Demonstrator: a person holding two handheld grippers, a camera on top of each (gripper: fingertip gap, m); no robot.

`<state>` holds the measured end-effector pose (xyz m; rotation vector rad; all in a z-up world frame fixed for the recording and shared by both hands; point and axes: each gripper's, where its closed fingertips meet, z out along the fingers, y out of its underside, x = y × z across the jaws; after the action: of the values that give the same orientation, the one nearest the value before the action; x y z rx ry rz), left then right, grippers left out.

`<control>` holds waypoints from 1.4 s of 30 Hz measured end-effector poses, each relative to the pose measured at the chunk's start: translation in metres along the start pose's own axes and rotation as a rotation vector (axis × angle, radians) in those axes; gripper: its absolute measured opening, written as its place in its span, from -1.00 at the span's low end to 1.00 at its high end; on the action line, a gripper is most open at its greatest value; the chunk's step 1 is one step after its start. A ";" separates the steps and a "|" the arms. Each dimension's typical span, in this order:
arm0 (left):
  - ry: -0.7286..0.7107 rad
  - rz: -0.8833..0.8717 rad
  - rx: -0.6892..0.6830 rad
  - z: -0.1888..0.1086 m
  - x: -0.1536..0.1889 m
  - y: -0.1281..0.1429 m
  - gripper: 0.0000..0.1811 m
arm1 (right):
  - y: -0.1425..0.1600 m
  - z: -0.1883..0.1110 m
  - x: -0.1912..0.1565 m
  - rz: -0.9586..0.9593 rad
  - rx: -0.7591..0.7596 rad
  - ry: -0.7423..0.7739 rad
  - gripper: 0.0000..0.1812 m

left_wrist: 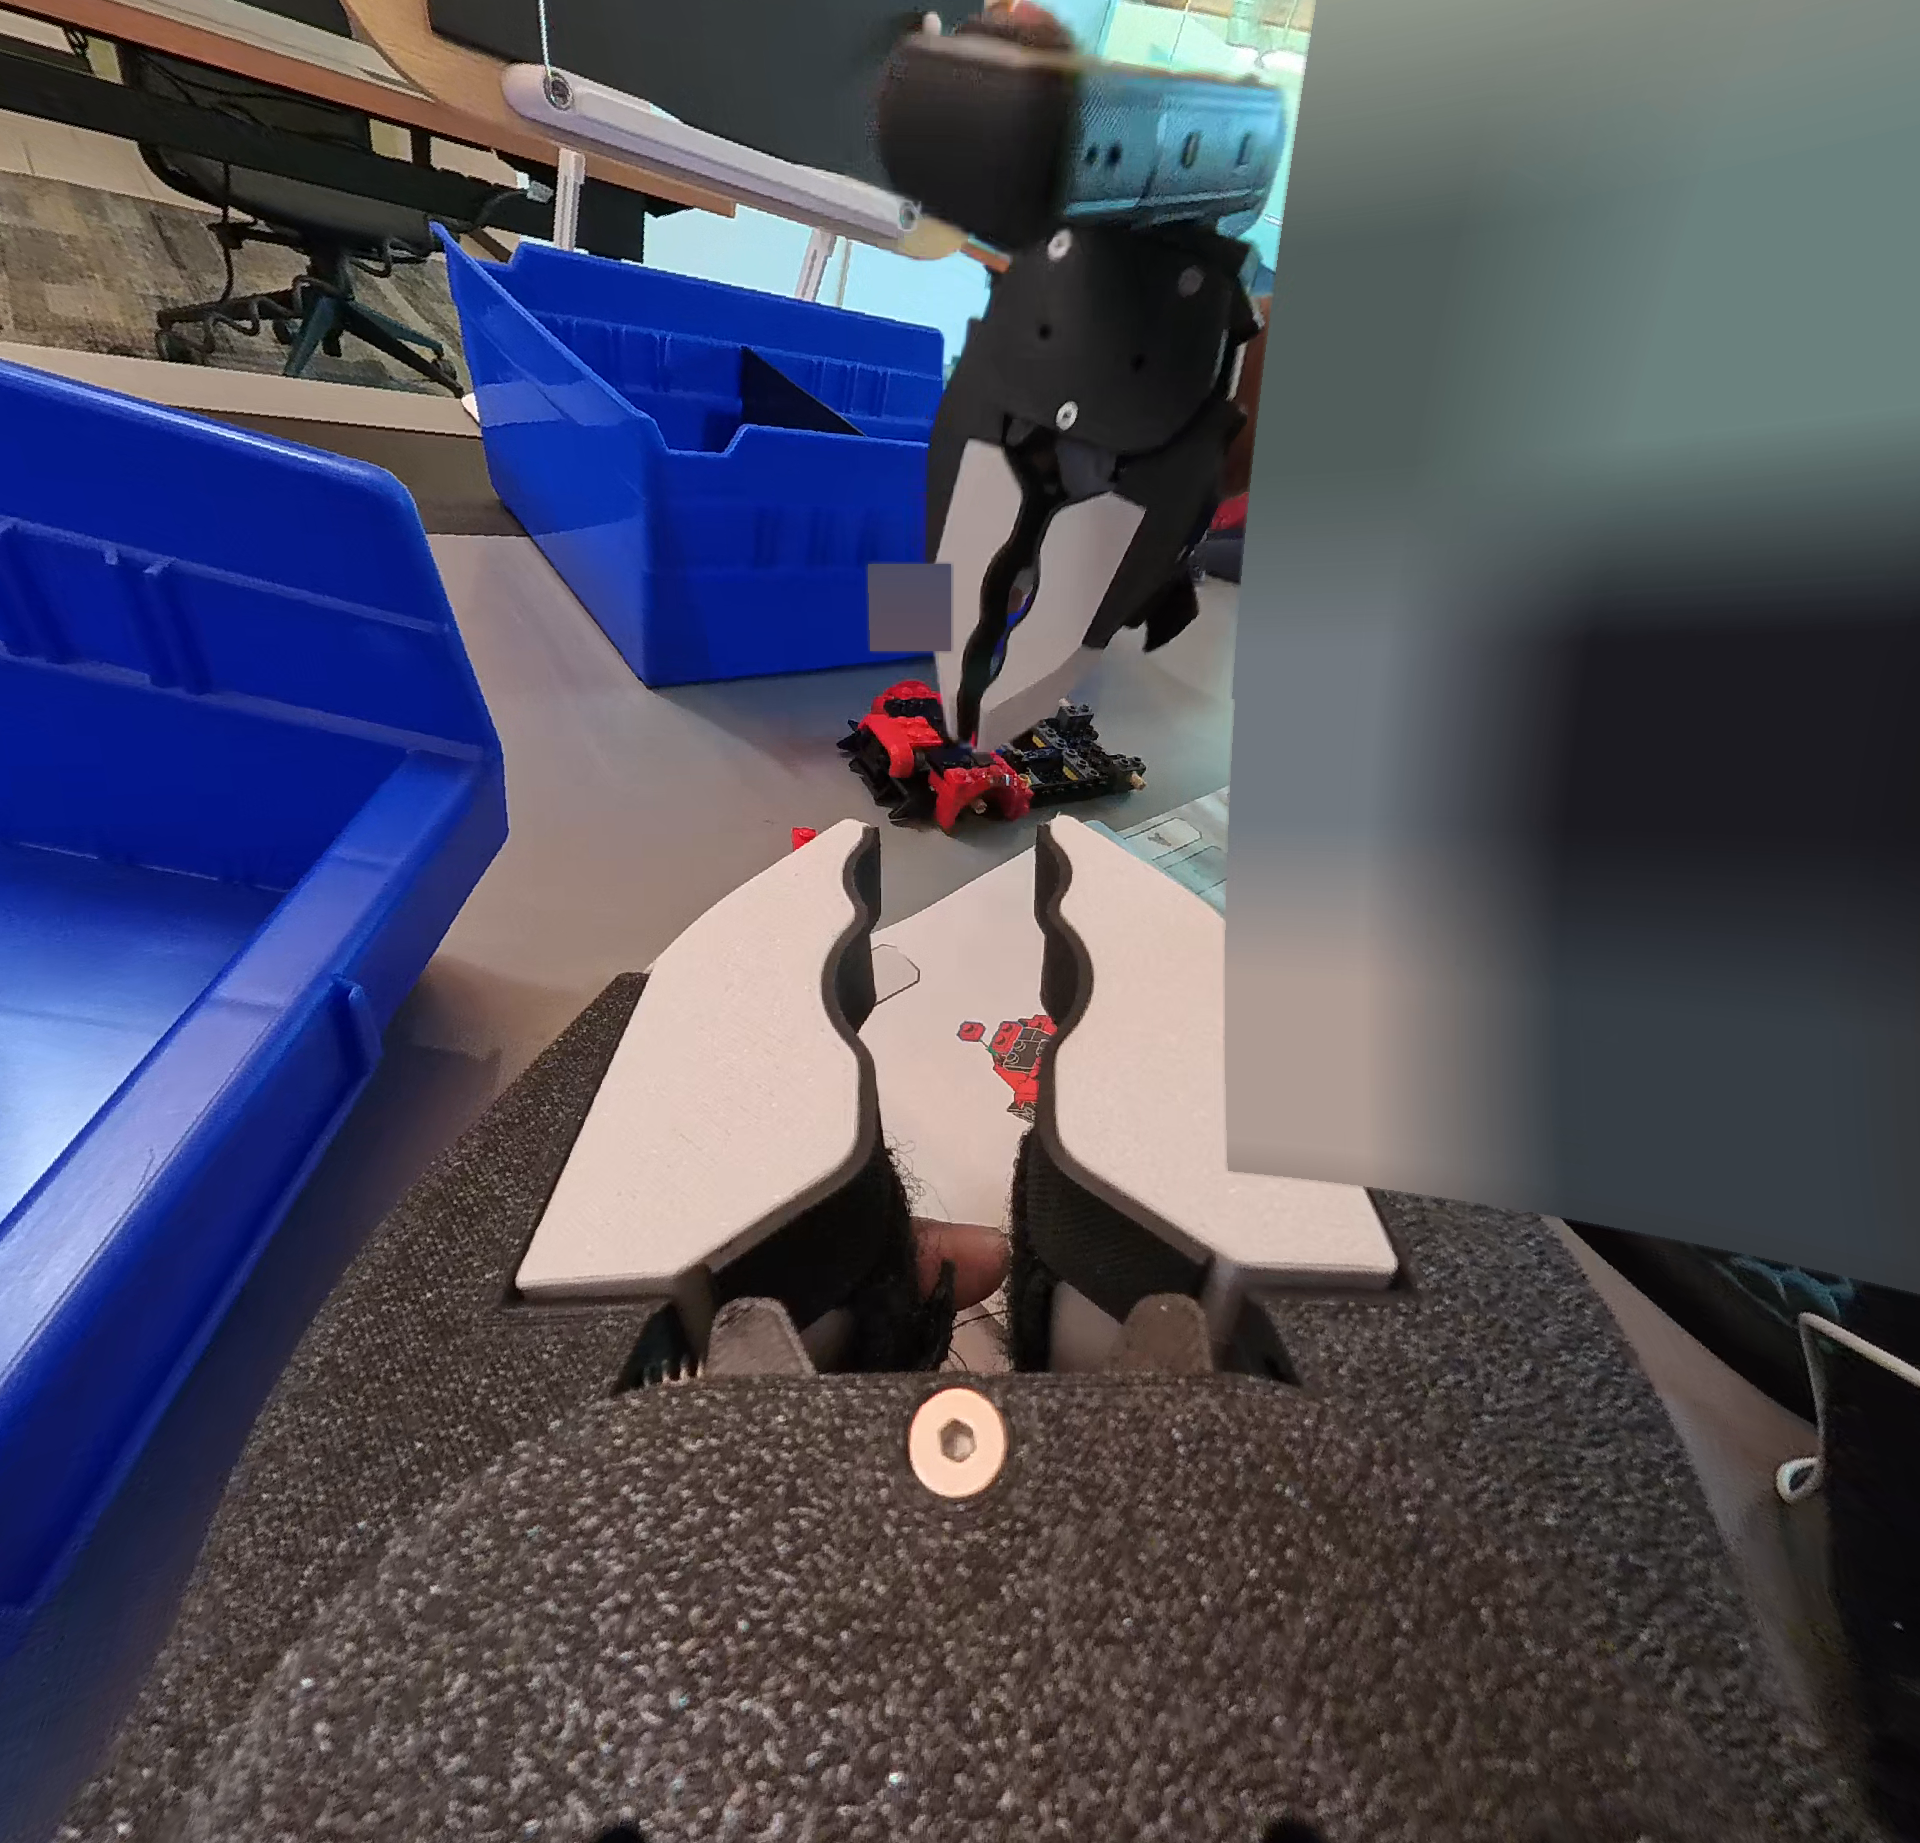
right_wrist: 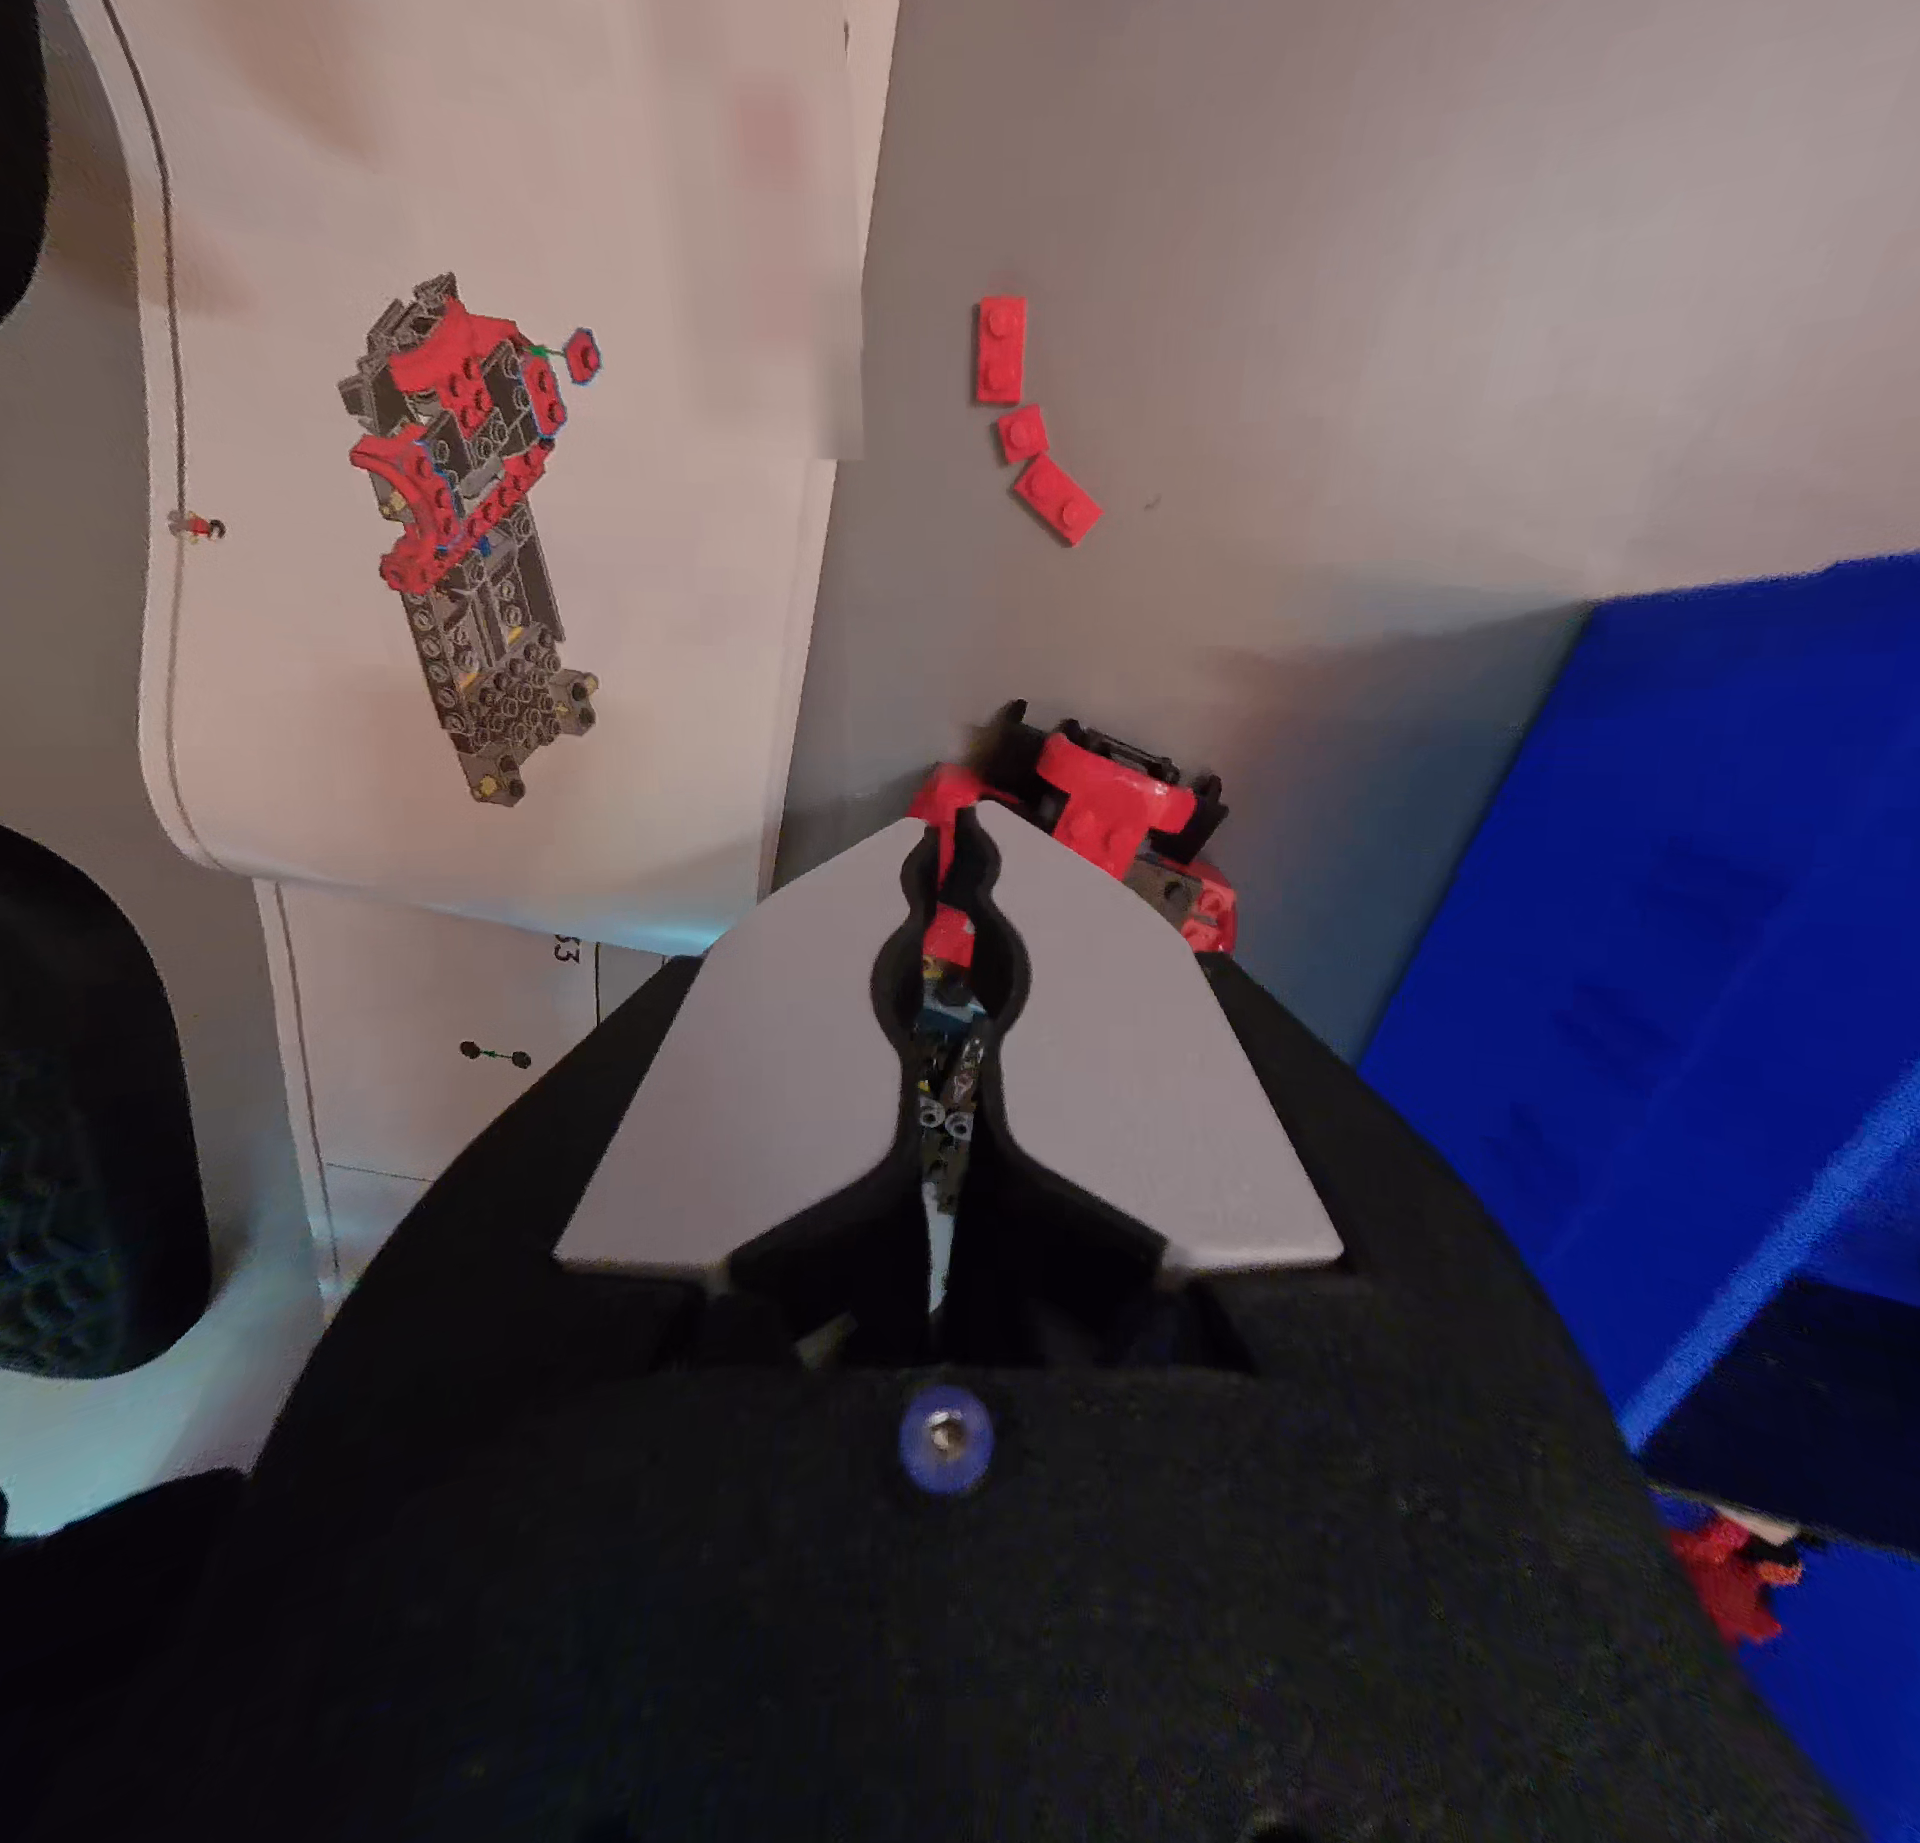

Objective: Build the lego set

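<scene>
The partly built red and black lego model (left_wrist: 992,759) lies on the grey table. My right gripper (right_wrist: 954,822) stands over it with its jaws shut and its tips on the model's red front part (right_wrist: 1112,806). I cannot tell whether a small piece sits between the tips. The right gripper also shows in the left wrist view (left_wrist: 971,728), pointing down onto the model. My left gripper (left_wrist: 956,832) is open and empty, held a little short of the model above the open instruction booklet (left_wrist: 961,972). Three loose red plates (right_wrist: 1021,434) lie beyond the model.
Two blue bins stand left of and behind the model, one near (left_wrist: 208,858) and one farther back (left_wrist: 707,505). A blue bin (right_wrist: 1714,962) is close on the right. The booklet page (right_wrist: 520,235) covers the table at the left. A small red piece (left_wrist: 802,837) lies near the left fingertip.
</scene>
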<state>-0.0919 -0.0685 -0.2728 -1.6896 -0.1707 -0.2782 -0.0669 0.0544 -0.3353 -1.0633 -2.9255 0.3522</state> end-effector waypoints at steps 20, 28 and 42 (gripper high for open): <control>0.100 0.073 -0.093 0.009 0.018 0.007 -0.70 | 0.045 0.009 0.008 0.432 0.378 0.230 -0.18; 0.143 0.223 -0.320 0.021 0.018 0.009 -0.41 | 0.039 0.013 0.019 0.390 0.414 0.246 -0.27; 0.358 0.562 -0.639 0.103 0.004 0.020 -1.00 | 0.040 0.015 0.018 0.355 0.408 0.238 -0.28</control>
<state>-0.0740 0.0306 -0.3028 -2.1924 0.7207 -0.2135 -0.0566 0.0922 -0.3597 -1.4274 -2.3138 0.7304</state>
